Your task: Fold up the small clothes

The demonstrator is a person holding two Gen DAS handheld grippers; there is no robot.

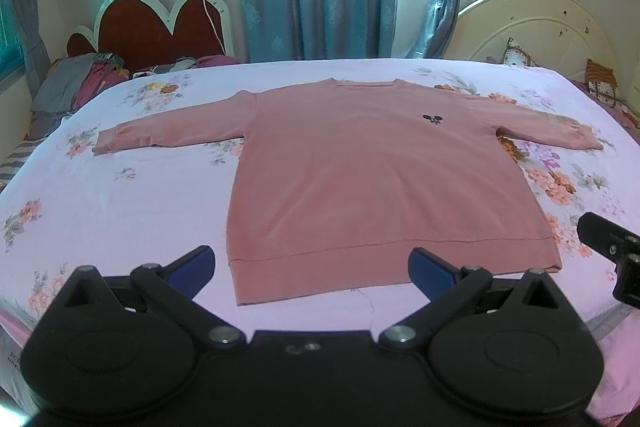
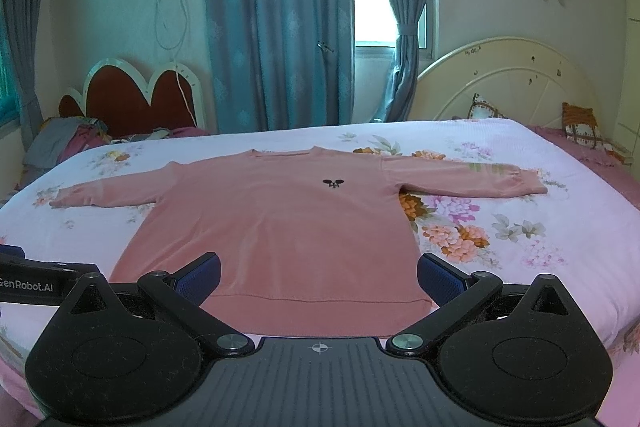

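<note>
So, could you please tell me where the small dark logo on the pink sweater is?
The logo sits on the sweater chest, right of centre in both views, below the neckline and near the right sleeve.

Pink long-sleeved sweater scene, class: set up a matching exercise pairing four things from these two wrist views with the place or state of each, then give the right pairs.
Things:
1. pink long-sleeved sweater
2. small dark embroidered logo
3. left gripper
4. pile of grey and maroon clothes

Places or states:
A. open, near the hem
B. heaped by the red scalloped headboard
C. spread flat on the floral bedsheet, sleeves out
D. on the sweater's chest

Pairs: 1-C, 2-D, 3-A, 4-B
</note>
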